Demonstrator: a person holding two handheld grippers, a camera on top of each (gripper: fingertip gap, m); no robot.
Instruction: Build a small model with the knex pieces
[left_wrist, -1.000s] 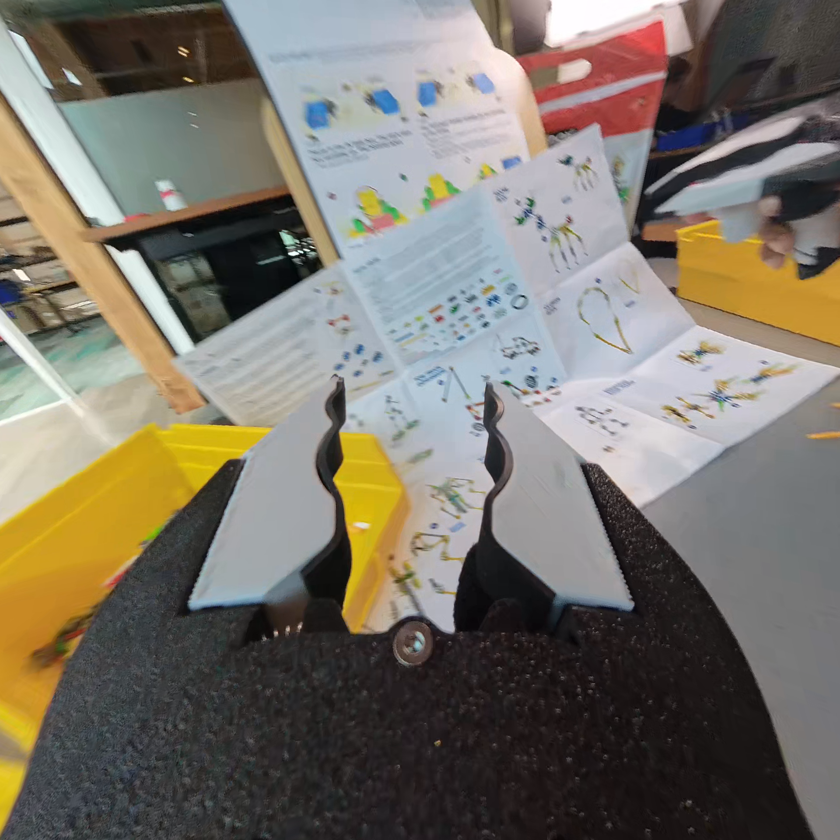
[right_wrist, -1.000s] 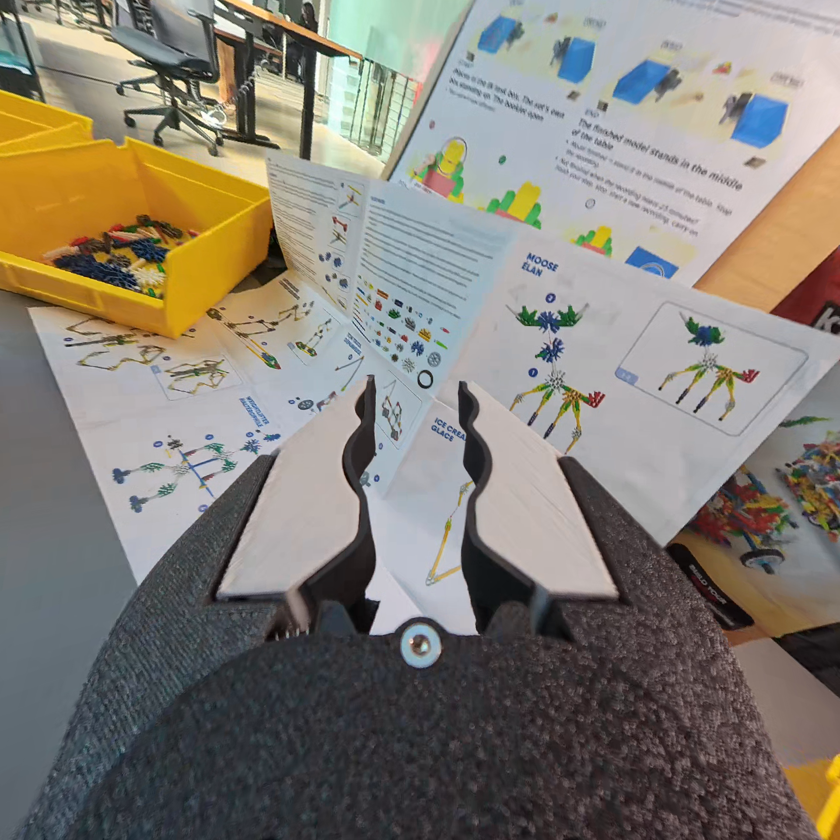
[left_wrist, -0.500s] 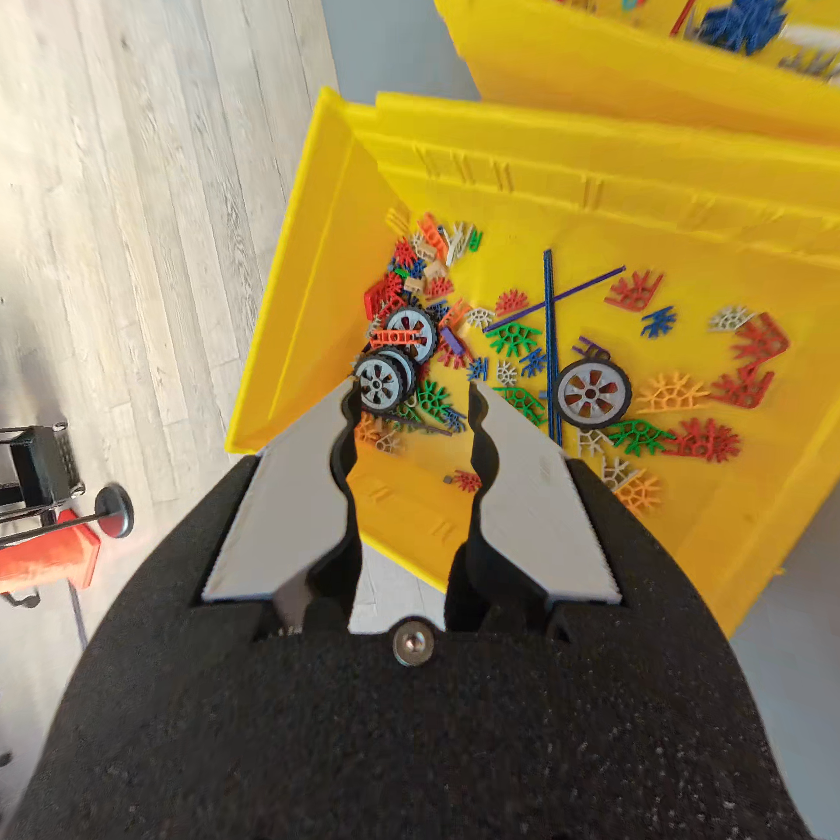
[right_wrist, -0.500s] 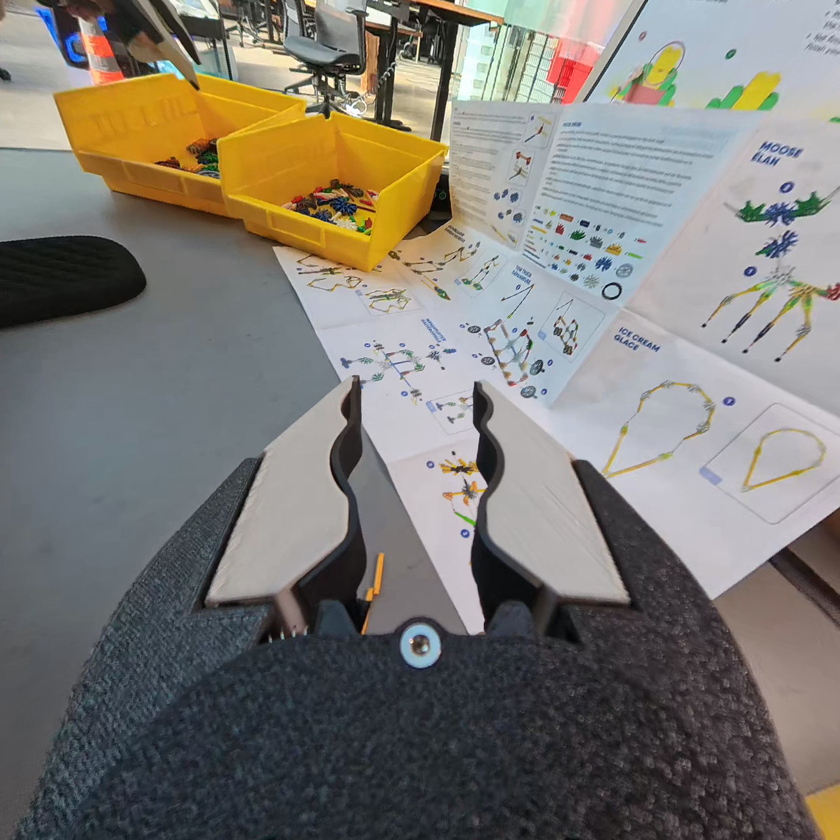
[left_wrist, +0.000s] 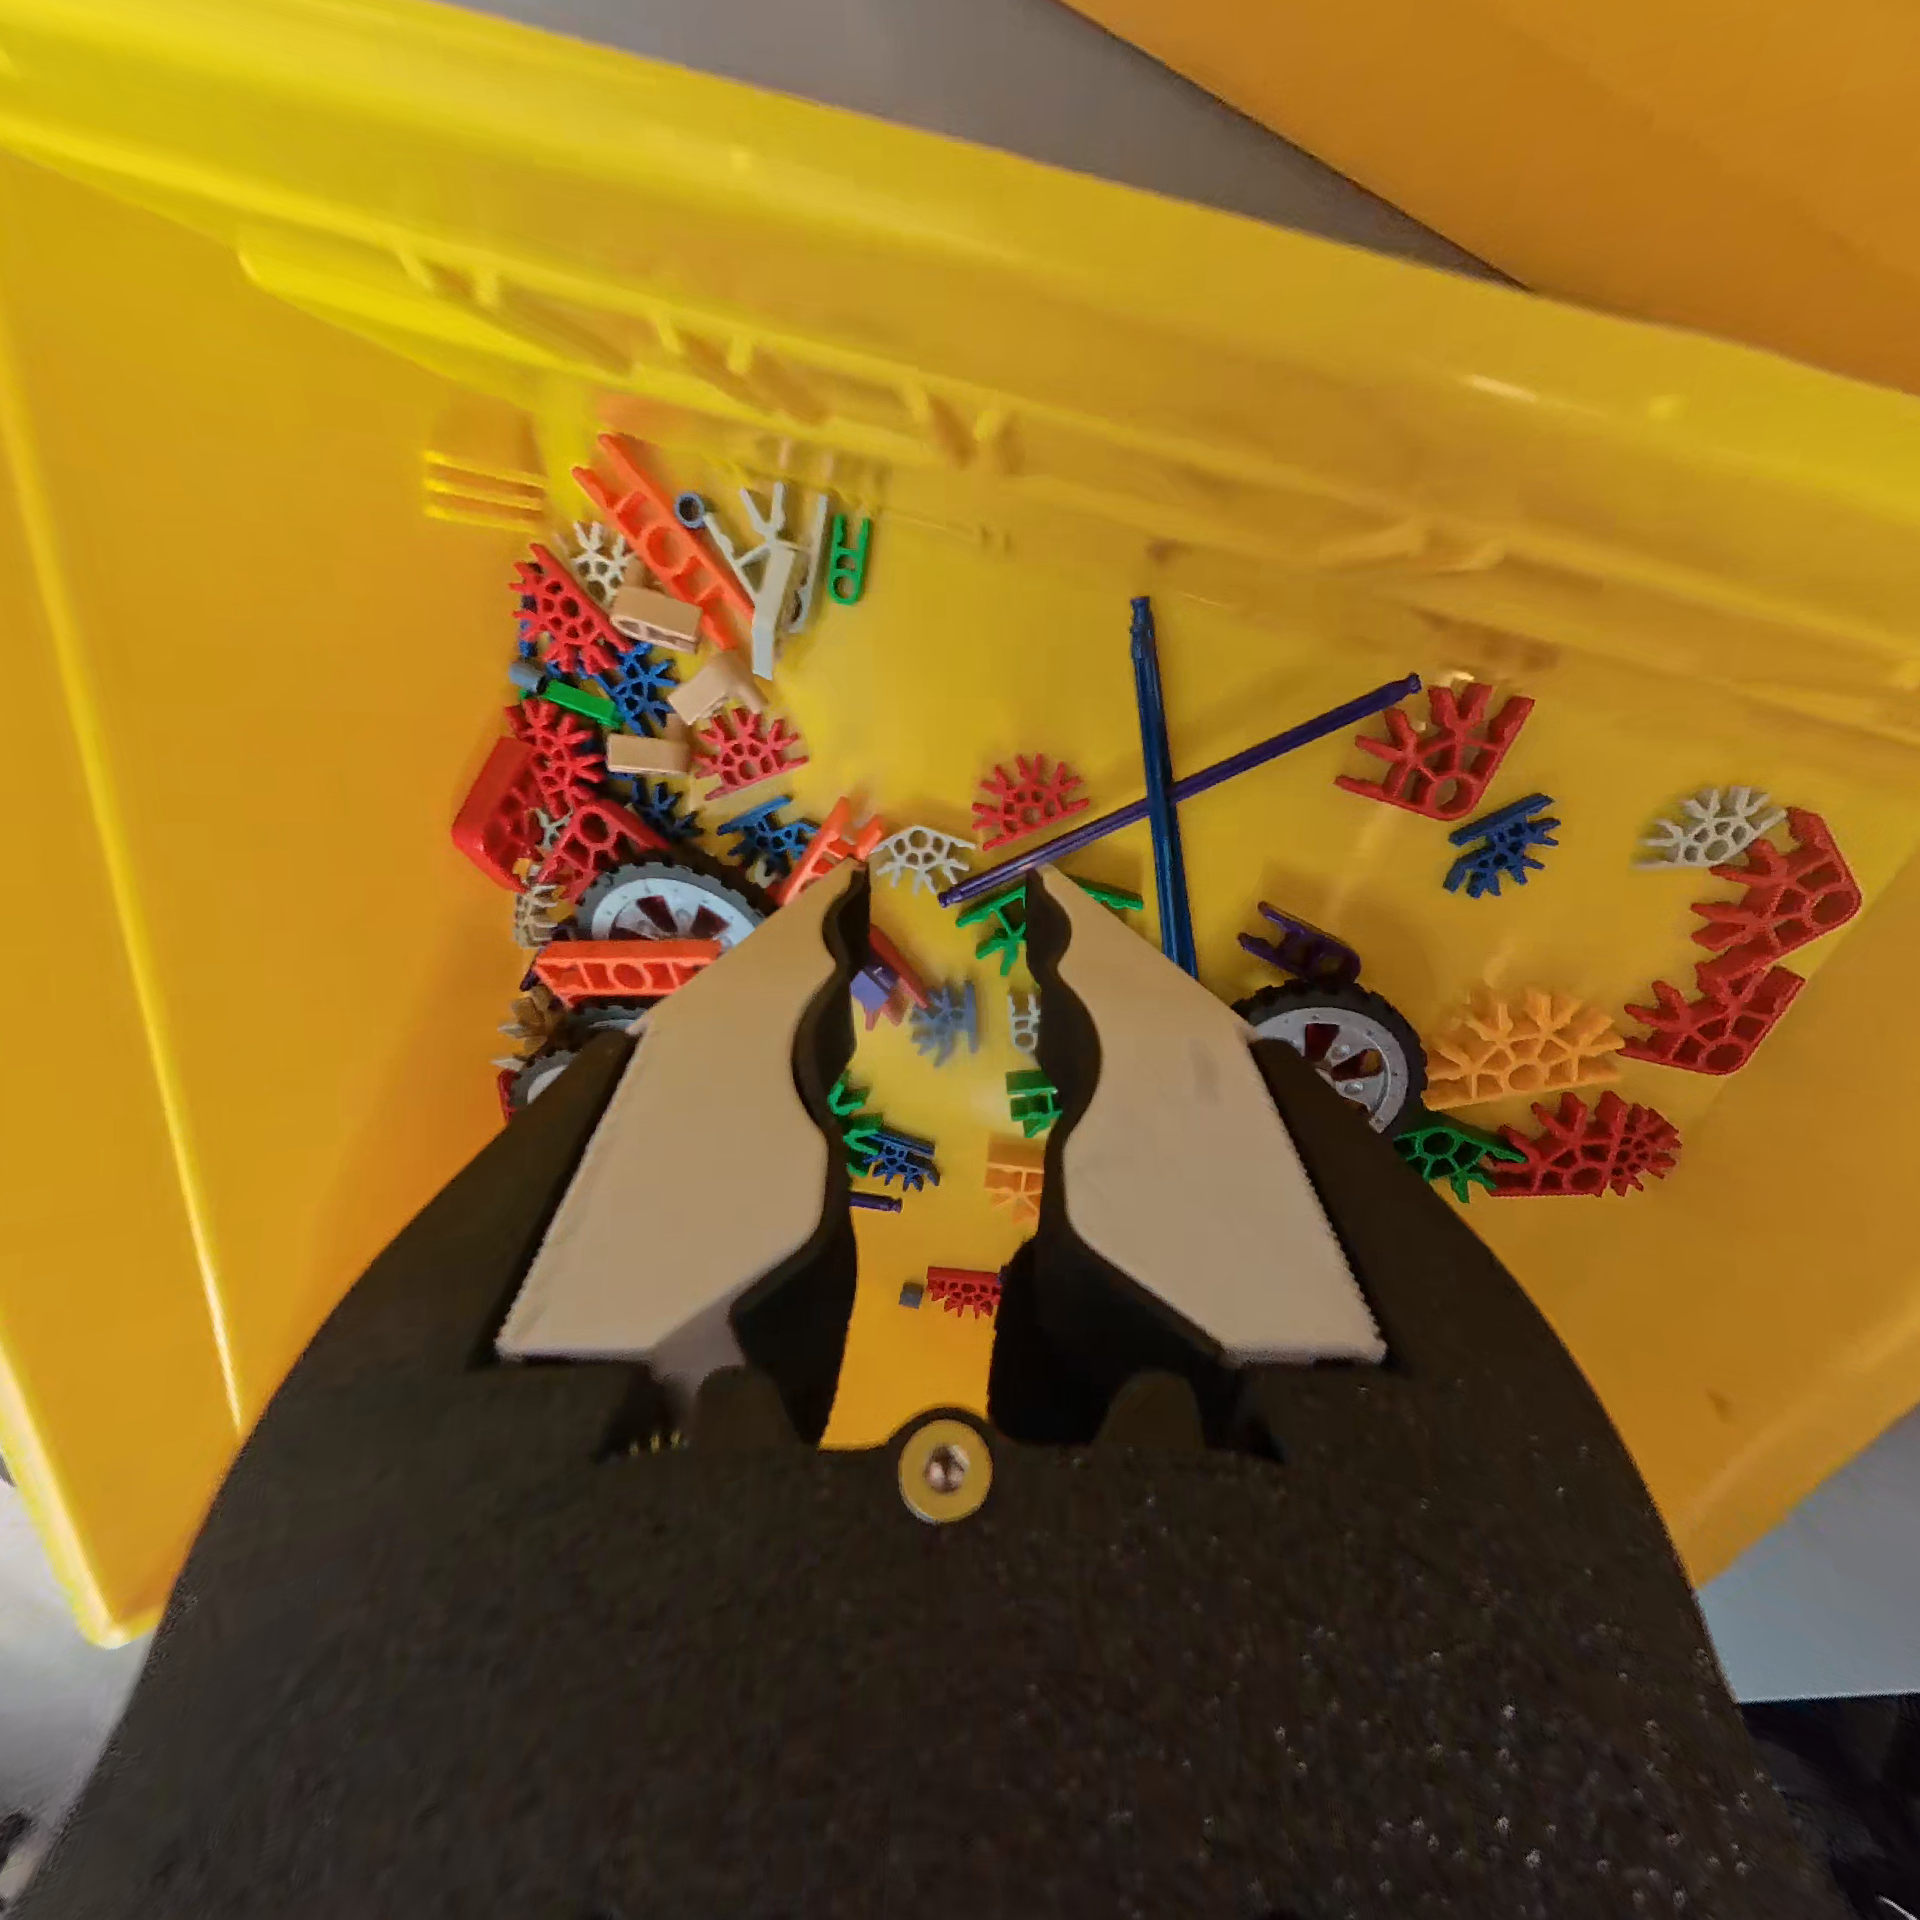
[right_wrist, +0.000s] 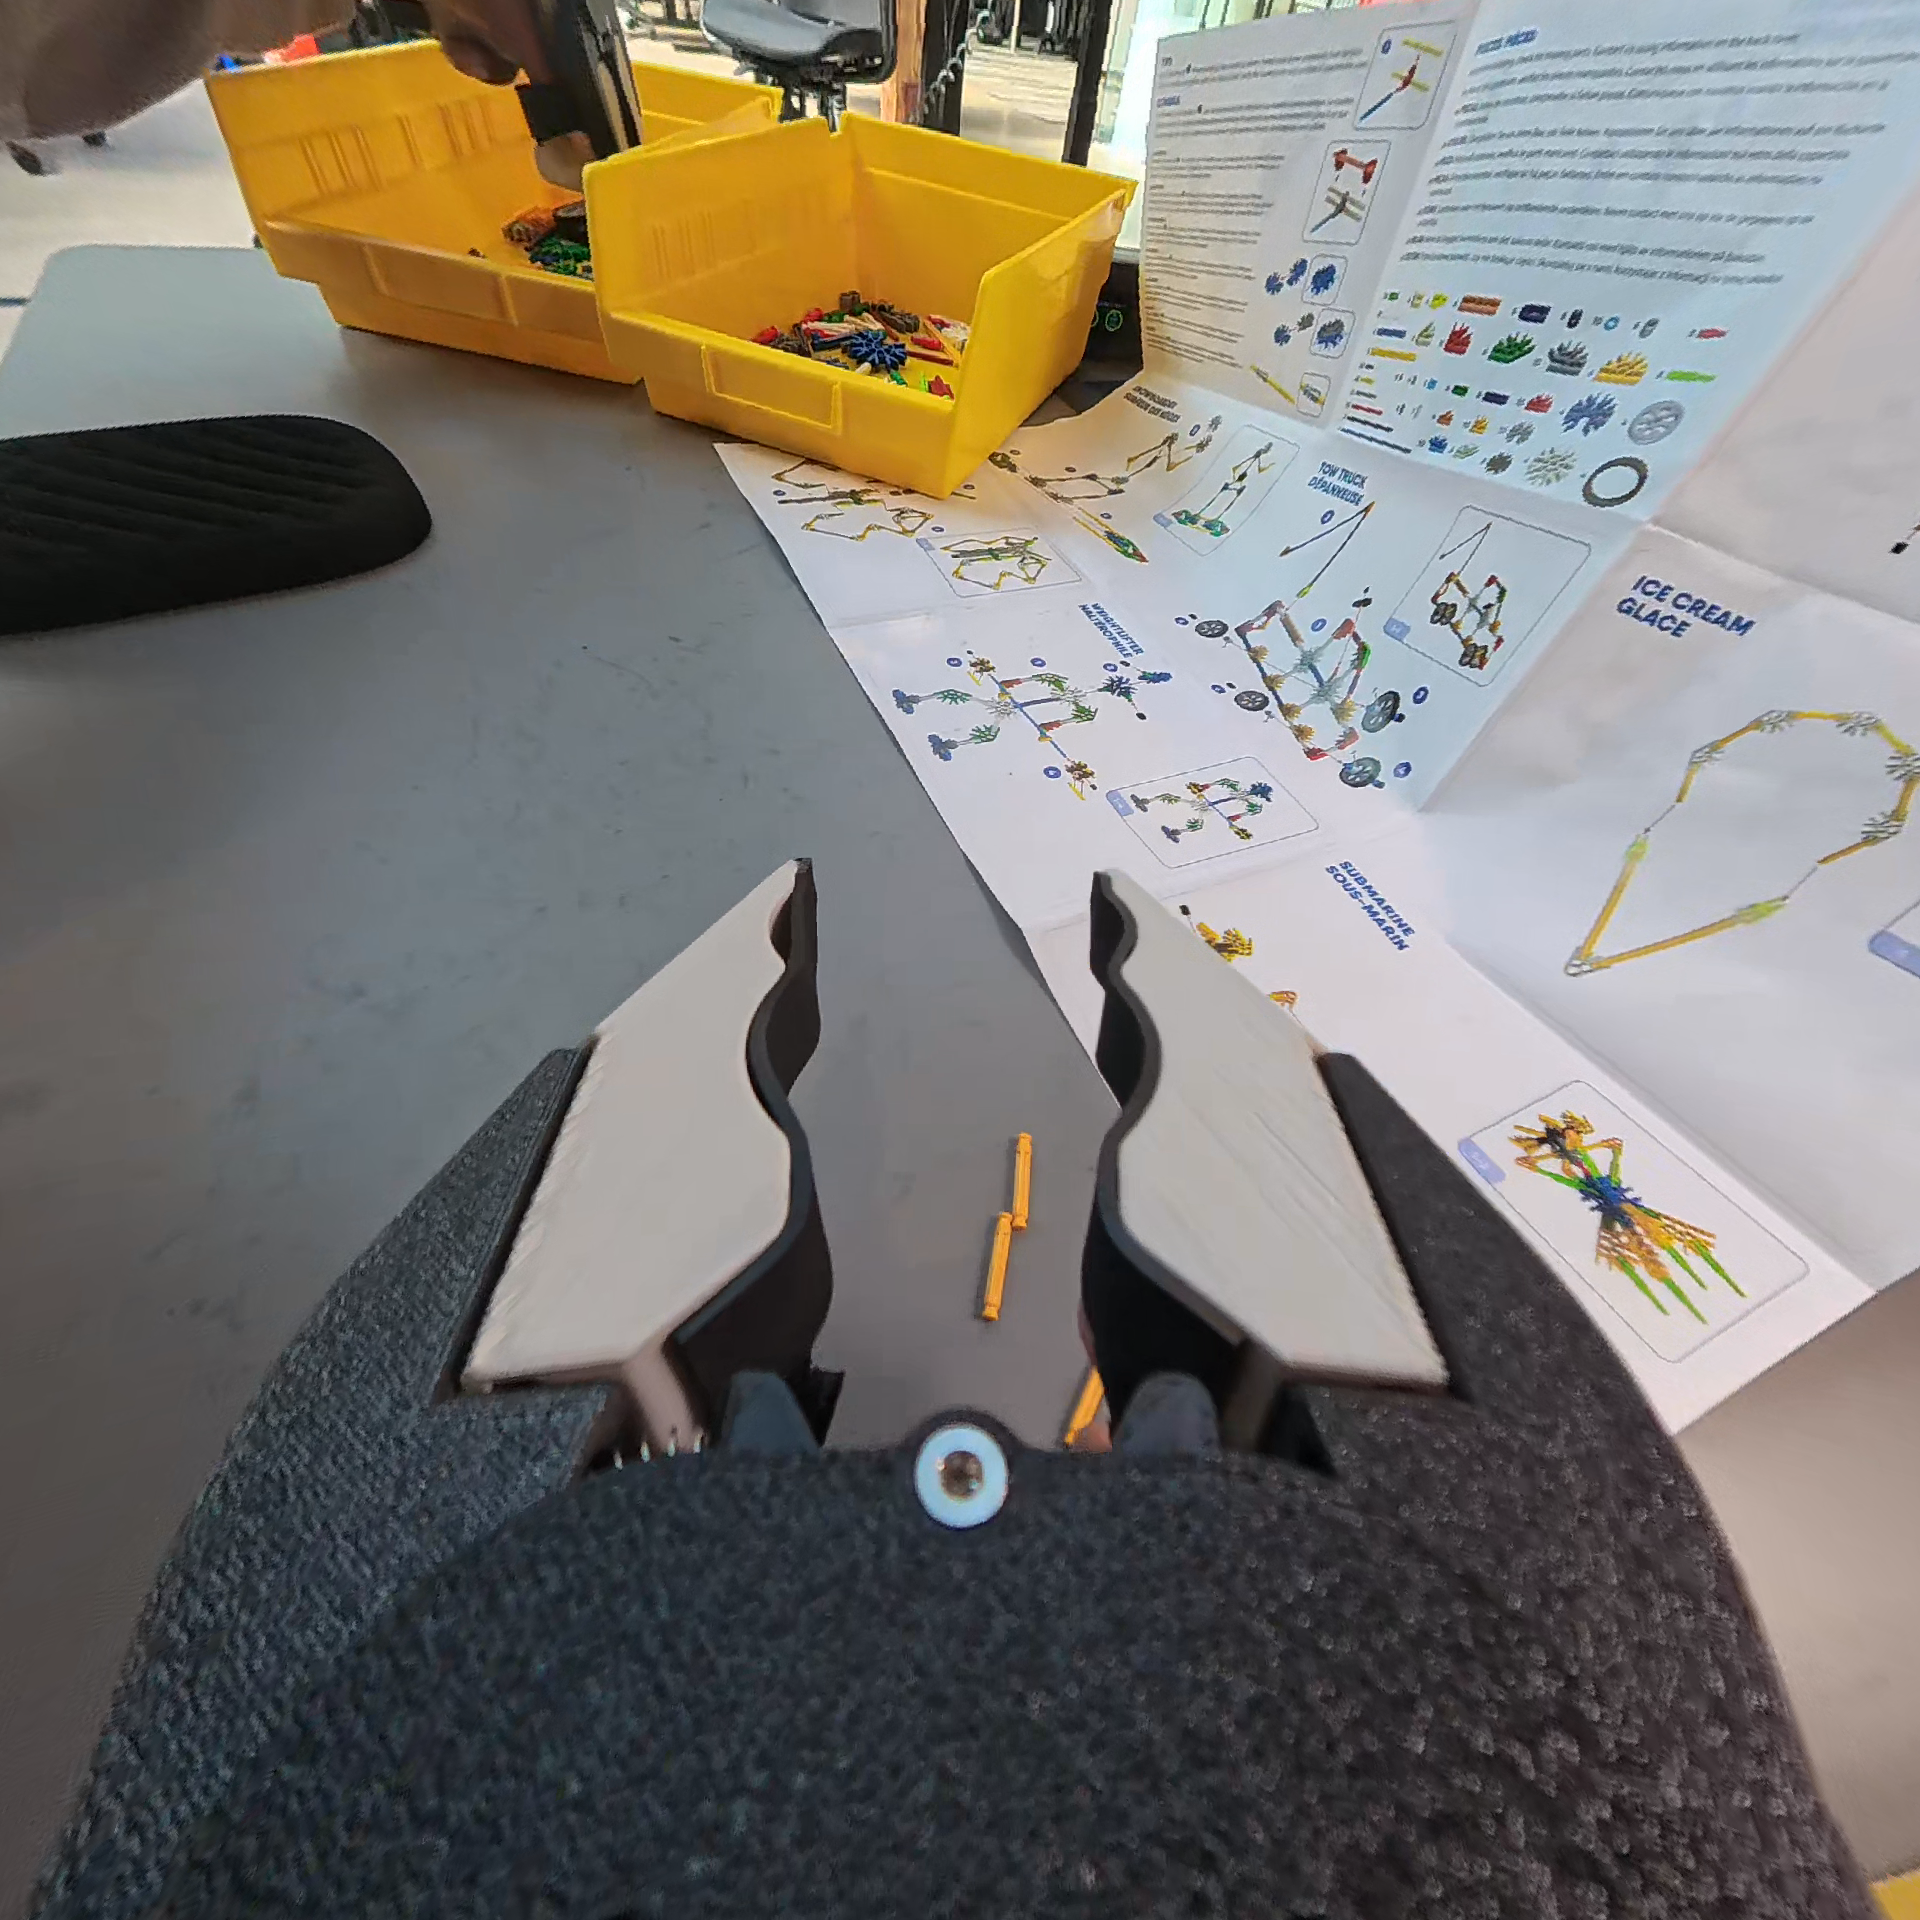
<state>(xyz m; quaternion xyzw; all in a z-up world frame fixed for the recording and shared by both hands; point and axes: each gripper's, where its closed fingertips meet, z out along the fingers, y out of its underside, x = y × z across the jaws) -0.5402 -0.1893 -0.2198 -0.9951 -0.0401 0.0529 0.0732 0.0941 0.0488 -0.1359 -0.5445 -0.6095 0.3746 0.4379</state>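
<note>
Left wrist view: the left gripper (left_wrist: 948, 883), a second ago pointed at the instruction sheet and half a second ago poised above the bin's edge, is now seen lowered well inside the yellow bin (left_wrist: 260, 727), its jaws narrowly parted and empty over a scatter of small construction pieces. A green connector (left_wrist: 997, 920) lies just past the tips, a blue rod (left_wrist: 1155, 769) and a purple rod (left_wrist: 1247, 764) are crossed just beyond, and spoked wheels (left_wrist: 1335, 1044) are partly hidden beside both fingers. No piece is seen gripped; contact with the pieces cannot be told. In the right wrist view, the right gripper (right_wrist: 954, 873) has been swung down from the sheet toward the desk (right_wrist: 416, 831), its jaws now spread wider and empty, with two short orange rods (right_wrist: 1006, 1226) lying end to end on the surface between them. The grey desk is matte and faintly scuffed. An unfolded instruction sheet (right_wrist: 1247, 644) is spread to the right, propped up at the back. A second yellow bin (right_wrist: 831, 260) stands just beside the first; a black pad (right_wrist: 187, 509) lies at left. Office chairs are glimpsed beyond.
</note>
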